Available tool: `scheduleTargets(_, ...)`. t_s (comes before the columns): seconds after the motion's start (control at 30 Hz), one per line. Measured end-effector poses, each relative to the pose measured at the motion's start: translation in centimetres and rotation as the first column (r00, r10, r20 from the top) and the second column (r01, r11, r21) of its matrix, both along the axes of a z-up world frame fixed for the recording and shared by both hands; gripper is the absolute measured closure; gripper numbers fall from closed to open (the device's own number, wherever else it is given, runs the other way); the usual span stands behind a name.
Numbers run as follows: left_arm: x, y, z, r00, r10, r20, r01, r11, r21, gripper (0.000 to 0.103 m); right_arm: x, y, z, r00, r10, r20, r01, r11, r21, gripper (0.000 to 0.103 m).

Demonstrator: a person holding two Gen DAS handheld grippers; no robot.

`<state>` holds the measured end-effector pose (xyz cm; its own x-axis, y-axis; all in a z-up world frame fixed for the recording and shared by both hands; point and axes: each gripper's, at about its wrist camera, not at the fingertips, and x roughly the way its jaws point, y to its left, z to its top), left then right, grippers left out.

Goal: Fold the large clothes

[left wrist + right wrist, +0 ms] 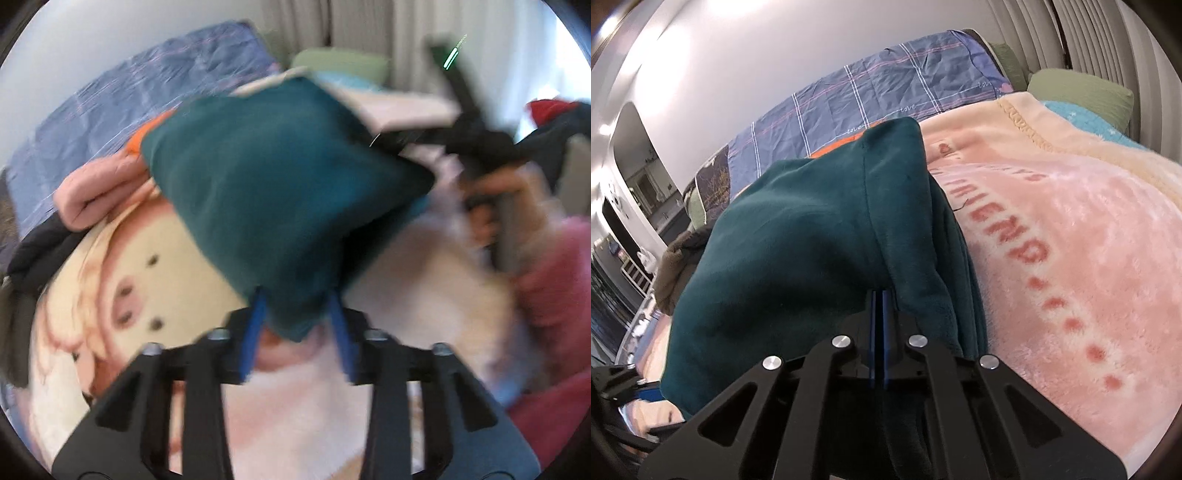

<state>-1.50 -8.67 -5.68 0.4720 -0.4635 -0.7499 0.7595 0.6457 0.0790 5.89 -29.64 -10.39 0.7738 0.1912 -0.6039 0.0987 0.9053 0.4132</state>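
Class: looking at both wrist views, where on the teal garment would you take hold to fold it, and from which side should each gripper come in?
Grip the teal garment at its near edge, one corner per gripper, coming from the person's side above the pink blanket. The edge there is bunched and lifted, so fingers can close round it: the right gripper pinches a fold, the left gripper straddles a hanging corner.
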Motion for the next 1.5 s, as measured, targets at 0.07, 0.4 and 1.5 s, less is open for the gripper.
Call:
scheduleTargets(0.07, 0.1, 0.3, 2.8, 0.999, -0.011, 0.052, 0.013, 0.999, -0.052, 0.081, 0.0, 0.2, 0.0, 1.0, -0.007, 0.002, 0.007, 1.0, -0.005, 0.103)
scheduleTargets(0.4, 14.9, -8.0, 0.2, 0.997, 0.05, 0.066, -0.05, 0.999, 0.004, 0.064, -0.1, 0.8, -0.1, 1.0, -0.013, 0.001, 0.013, 0.998, -0.063, 0.102)
scheduleTargets(1.5, 14.3, -8.9, -1.6, 0.981, 0.04, 0.191, -0.041, 0.999, 0.003, 0.068, 11.8, 0.8, 0.9, 0.994, -0.023, -0.102, 0.0, 0.975, -0.22, 0.1)
